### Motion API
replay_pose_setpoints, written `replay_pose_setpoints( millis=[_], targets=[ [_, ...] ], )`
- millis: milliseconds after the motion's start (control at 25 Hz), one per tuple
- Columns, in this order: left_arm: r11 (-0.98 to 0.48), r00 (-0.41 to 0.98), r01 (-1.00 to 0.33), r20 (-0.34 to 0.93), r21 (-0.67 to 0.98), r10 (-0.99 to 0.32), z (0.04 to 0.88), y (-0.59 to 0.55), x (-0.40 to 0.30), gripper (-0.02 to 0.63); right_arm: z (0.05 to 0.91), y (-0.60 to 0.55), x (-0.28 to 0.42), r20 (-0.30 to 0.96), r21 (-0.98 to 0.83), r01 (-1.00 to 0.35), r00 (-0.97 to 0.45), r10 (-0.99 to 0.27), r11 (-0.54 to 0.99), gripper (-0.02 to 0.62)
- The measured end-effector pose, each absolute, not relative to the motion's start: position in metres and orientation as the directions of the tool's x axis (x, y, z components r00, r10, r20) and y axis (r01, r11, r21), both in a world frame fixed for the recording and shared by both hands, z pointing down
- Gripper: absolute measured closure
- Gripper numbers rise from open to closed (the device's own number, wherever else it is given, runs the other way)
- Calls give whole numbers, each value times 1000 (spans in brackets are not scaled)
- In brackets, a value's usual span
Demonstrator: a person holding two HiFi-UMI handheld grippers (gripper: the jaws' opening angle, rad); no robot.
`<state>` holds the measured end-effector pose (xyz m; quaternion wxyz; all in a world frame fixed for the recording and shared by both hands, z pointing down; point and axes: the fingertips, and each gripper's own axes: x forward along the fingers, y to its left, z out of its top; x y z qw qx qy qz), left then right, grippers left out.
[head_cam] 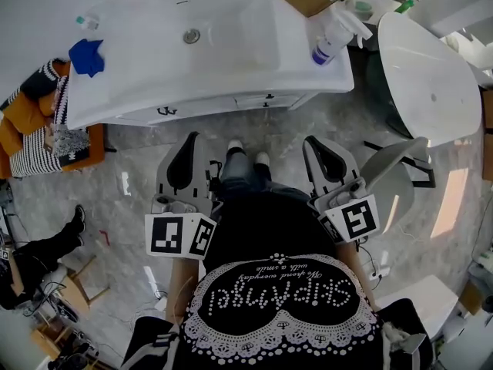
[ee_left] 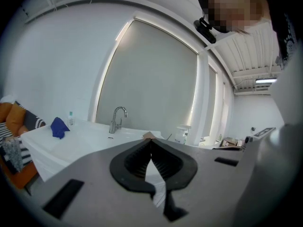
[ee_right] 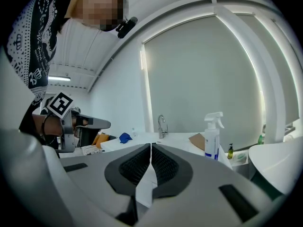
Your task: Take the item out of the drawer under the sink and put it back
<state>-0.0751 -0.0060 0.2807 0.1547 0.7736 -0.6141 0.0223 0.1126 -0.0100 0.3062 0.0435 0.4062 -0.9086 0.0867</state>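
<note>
Both left tongs (head_cam: 191, 139) and right tongs (head_cam: 314, 142) hover before the drawer (head_cam: 266, 101).

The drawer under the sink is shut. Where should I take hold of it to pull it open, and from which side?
Take the small dark handle on the drawer front, probably with the right gripper, coming straight in from the standing side. It alone sticks out of that flat white front. The jaws are together: open them first.
</note>
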Motion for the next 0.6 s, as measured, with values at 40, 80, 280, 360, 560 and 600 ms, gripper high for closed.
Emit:
replay_pose_setpoints(
  millis=[40, 80, 280, 360, 560, 600],
  targets=[
    [-190, 235, -960, 221, 206, -947, 280, -4, -78, 601, 306, -9, 113, 148, -120, -745, -667, -730, 656, 575],
    [-183, 226, -962, 217, 202, -950, 279, -3, -81, 601, 306, -8, 113, 146, -119, -744, -668, -730, 657, 575],
    [-160, 201, -967, 208, 197, -957, 277, 5, -89, 601, 308, -2, 111, 142, -115, -735, -677, -722, 668, 575],
    [-156, 196, -968, 207, 198, -958, 277, 7, -90, 601, 310, -1, 110, 148, -116, -733, -680, -718, 670, 575],
    [-152, 195, -967, 214, 203, -957, 280, 9, -89, 601, 315, -1, 107, 152, -122, -719, -694, -703, 684, 575],
    [-151, 196, -967, 220, 206, -956, 282, 10, -89, 601, 318, -1, 105, 155, -122, -715, -699, -698, 689, 575]
  ],
)
